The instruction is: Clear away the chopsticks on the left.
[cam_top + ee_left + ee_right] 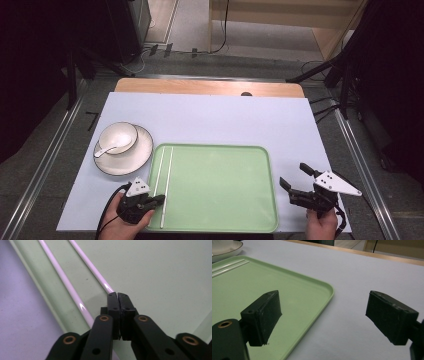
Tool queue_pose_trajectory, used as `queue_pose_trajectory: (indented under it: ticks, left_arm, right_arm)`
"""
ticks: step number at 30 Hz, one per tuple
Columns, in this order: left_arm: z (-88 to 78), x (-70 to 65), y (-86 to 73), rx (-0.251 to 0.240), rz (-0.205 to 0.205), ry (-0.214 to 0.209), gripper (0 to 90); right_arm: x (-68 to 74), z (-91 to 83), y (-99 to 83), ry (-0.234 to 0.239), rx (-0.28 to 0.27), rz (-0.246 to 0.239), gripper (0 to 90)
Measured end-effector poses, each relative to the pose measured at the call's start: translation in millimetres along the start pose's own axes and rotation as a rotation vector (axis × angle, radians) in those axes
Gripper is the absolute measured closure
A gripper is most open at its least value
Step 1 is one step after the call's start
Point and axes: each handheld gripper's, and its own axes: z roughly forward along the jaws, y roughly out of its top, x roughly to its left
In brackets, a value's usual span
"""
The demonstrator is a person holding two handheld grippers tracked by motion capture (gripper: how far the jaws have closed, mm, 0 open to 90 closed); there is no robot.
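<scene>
White ceramic sits at the far left of the table (210,117): a plate (131,159) with a dark rim carries a bowl (119,137), and a white spoon (108,148) lies in the bowl with its handle over the near-left rim. Just right of the plate lies a pale green tray (220,187), its left edge almost touching the plate. Two white chopsticks (165,170) lie side by side along the tray's left edge, running from far to near; the rest of the tray floor is bare.

At the tray's near-left corner the left tongs (159,199) reach in over the rim. In the left gripper view the left tongs (117,296) have their jaws pressed together with the tips right at the inner chopstick (92,267), which disappears under them; whether the stick is pinched between them cannot be told. The outer chopstick (62,277) runs just beside, next to the tray wall.

Off the tray's right edge, over bare white table, the right tongs (295,176) are spread wide with nothing between them. In the right gripper view one jaw stands over the tray (312,282) corner and the other over open table, which is clear out to the wooden far edge.
</scene>
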Motion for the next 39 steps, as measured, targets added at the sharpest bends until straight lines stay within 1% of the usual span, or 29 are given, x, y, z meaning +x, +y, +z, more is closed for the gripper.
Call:
queue_pose_trajectory:
  ticks: [4,5,6,7,8,9,10,11,12,13,14,15,16,17,18,19,20,21,22,23,26,28,30,33,37,39]
  left_arm:
    - [-3.9,6.3,-0.3,-0.043,-0.025,-0.048,81.3]
    - [-5.2,7.7,-0.3,-0.059,-0.031,-0.054,81.3]
    - [-6.8,9.5,-0.1,-0.066,-0.038,-0.06,76.0]
    - [-8.2,11.4,-0.1,-0.08,-0.048,-0.071,76.0]
    - [-11.3,16.0,-1.0,-0.126,-0.044,-0.092,70.5]
    - [-11.3,16.0,-1.0,-0.126,-0.044,-0.092,65.7]
    - [-11.8,19.0,-1.9,-0.161,-0.012,-0.085,65.7]
    - [-12.0,22.0,-3.1,-0.193,0.019,-0.071,58.0]
    - [-12.7,24.6,-3.8,-0.202,0.022,-0.064,46.3]
    - [-14.0,27.5,-4.0,-0.205,0.025,-0.059,41.1]
    - [-15.7,30.1,-4.1,-0.211,0.019,-0.056,41.1]
    - [-18.1,32.6,-3.7,-0.211,0.007,-0.058,34.9]
    - [-21.1,35.0,-3.0,-0.224,-0.004,-0.059,29.1]
    - [-24.9,37.5,-2.4,-0.236,-0.013,-0.066,18.6]
    - [-28.5,39.8,-1.9,-0.251,-0.022,-0.075,13.5]
    - [-31.9,41.8,-2.3,-0.264,-0.013,-0.08,13.5]
    - [-35.0,43.6,-3.1,-0.275,-0.001,-0.092,2.2]
    - [-38.1,46.3,-3.9,-0.286,0.004,-0.107,2.2]
    - [-41.5,48.9,-5.0,-0.309,-0.005,-0.111,0.0]
    - [-44.5,51.9,-5.7,-0.328,-0.011,-0.106,0.0]
    - [-51.4,59.9,-8.3,-0.352,-0.018,-0.079,0.0]
    - [-54.9,65.3,-11.1,-0.361,-0.018,-0.076,0.0]
    - [-57.4,70.3,-13.3,-0.369,-0.026,-0.057,0.0]
    - [-61.6,77.2,-16.1,-0.382,-0.033,-0.042,0.0]
    - [-65.6,82.1,-18.6,-0.391,-0.027,-0.023,0.0]
    - [-67.1,84.2,-19.6,-0.398,-0.031,-0.021,0.0]
  right_arm:
    - [-0.6,-1.0,0.0,0.001,-0.002,0.001,13.2]
    - [-0.6,-1.0,0.0,0.001,-0.002,0.001,13.2]
    - [-0.9,-1.2,-0.1,0.001,-0.003,0.003,13.1]
    - [-0.9,-1.2,-0.1,0.001,-0.003,0.003,13.1]
    - [-1.7,-1.2,-0.3,-0.001,-0.006,0.0,13.1]
    - [-2.0,-1.2,-0.4,-0.002,-0.006,0.001,13.1]
    - [-2.0,-1.2,-0.4,-0.002,-0.006,0.001,13.2]
    - [-2.3,-1.4,-0.5,-0.002,-0.005,0.004,13.2]
    - [-2.5,-1.7,-0.6,-0.002,-0.004,0.005,13.1]
    - [-2.5,-1.7,-0.6,-0.002,-0.004,0.004,13.1]
    - [-2.5,-1.7,-0.6,-0.002,-0.004,0.004,13.1]
    - [-2.5,-1.8,-0.6,-0.003,-0.003,0.004,13.1]
    - [-2.5,-1.8,-0.6,-0.003,-0.003,0.004,13.2]
    - [-2.6,-1.8,-0.7,-0.003,-0.003,0.003,13.2]
    - [-2.7,-1.8,-0.6,-0.004,-0.003,0.003,13.1]
    - [-2.7,-1.8,-0.6,-0.004,-0.003,0.003,13.1]
    - [-3.0,-1.5,-0.7,-0.004,-0.004,0.002,13.1]
    - [-3.0,-1.5,-0.7,-0.004,-0.004,0.002,13.1]
    - [-3.0,-1.5,-0.7,-0.004,-0.004,0.002,13.1]
    - [-3.0,-1.6,-0.7,-0.004,-0.004,0.002,13.2]
    - [-3.1,-1.7,-0.8,-0.006,-0.004,0.002,13.2]
    - [-3.4,-2.0,-0.9,-0.009,-0.004,0.005,13.2]
    - [-3.5,-2.1,-0.8,-0.009,-0.004,0.005,13.1]
    - [-3.7,-2.5,-1.0,-0.012,-0.006,0.01,13.1]
    - [-4.5,-2.7,-1.4,-0.013,-0.008,0.01,13.1]
    - [-4.6,-2.8,-1.5,-0.013,-0.008,0.011,13.1]
